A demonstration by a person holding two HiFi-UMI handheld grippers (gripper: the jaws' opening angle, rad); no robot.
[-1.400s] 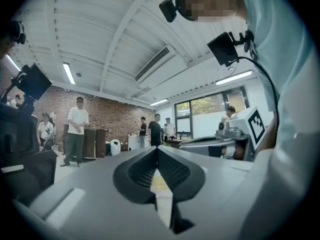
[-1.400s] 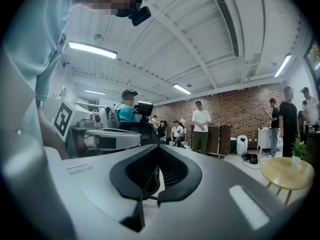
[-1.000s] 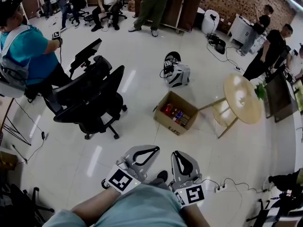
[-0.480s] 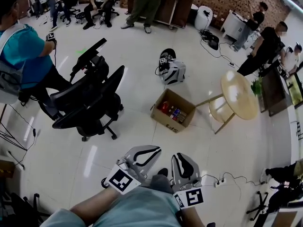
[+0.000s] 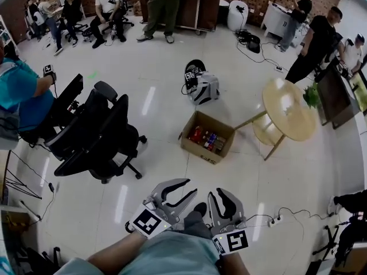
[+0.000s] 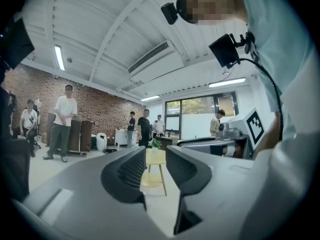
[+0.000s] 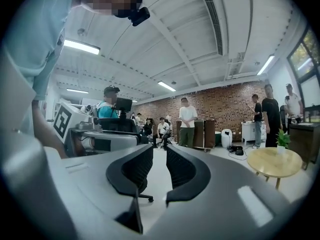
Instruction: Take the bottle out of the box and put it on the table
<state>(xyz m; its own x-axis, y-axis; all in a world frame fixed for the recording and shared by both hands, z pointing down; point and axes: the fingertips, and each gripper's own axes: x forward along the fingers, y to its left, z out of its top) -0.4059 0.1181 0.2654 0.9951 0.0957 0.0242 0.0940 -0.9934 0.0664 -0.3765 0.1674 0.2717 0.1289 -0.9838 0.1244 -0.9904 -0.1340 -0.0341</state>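
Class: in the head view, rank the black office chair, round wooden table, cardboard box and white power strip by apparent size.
Largest to smallest:
black office chair
round wooden table
cardboard box
white power strip
Table and box are fairly close; the rest differ plainly.

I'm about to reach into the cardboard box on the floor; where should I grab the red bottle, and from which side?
Probably from above: the cardboard box is open-topped and its walls block a sideways reach. Take the red bottle, at the box's left end, across its body; its neck is too small to make out.
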